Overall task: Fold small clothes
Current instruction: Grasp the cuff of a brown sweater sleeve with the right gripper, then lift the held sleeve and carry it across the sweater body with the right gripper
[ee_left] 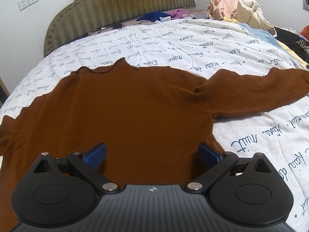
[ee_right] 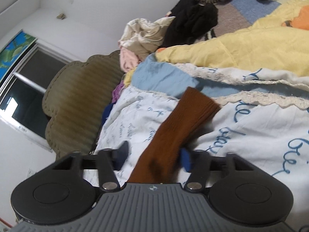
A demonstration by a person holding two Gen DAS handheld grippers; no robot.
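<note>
Now R gripper [ee_right: 154,158] astride sweater sleeve [ee_right: 185,123]

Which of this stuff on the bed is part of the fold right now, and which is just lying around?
In the job:
- brown sweater, spread flat on the quilt
- its sleeve, between the right gripper fingers
- left gripper, open over the hem

Lying about:
- clothes pile
- black garment
- yellow blanket
- blue cloth
- headboard

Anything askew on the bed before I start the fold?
The brown sweater lies mostly flat on the white quilt, but its far edge is rippled and the shoulder at the right sleeve is bunched. Unfolded clothes are heaped by the headboard.
</note>
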